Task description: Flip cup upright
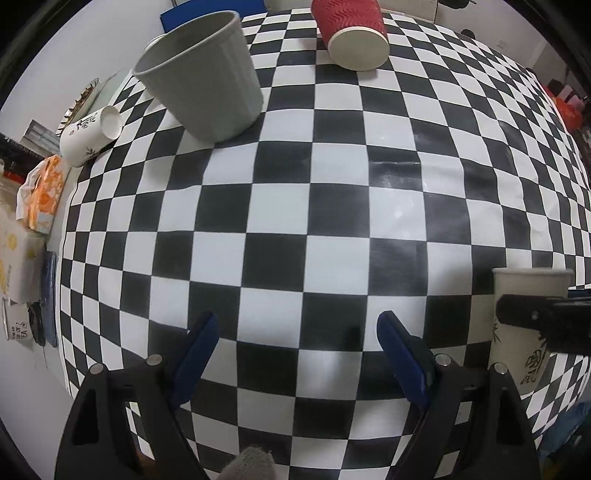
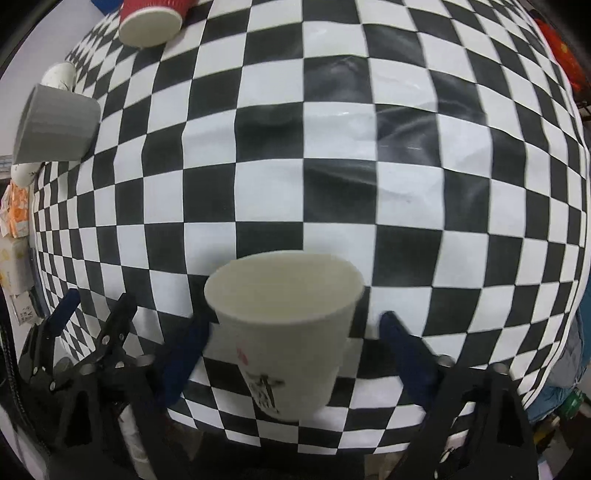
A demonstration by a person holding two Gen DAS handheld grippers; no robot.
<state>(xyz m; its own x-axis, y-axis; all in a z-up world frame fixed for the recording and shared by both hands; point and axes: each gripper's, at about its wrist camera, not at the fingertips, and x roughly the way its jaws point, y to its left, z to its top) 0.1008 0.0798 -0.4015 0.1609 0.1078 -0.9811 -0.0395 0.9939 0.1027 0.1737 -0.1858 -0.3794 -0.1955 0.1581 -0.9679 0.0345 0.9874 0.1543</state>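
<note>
I see the white paper cup [image 2: 284, 339] upright at lower centre, between my right claw [image 2: 293, 332] blades, spread wide and not gripping. My left claw [image 1: 297, 332] gapes empty over the checkered table [image 1: 332, 206].

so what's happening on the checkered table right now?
The right gripper has a white paper cup with dark print standing upright between its open blue fingers; whether they touch it is unclear. The left gripper is open and holds nothing above the black-and-white checkered tablecloth. A red ribbed paper cup and a second white printed paper cup lie on their sides; a grey ribbed plastic cup stands upright.
</note>
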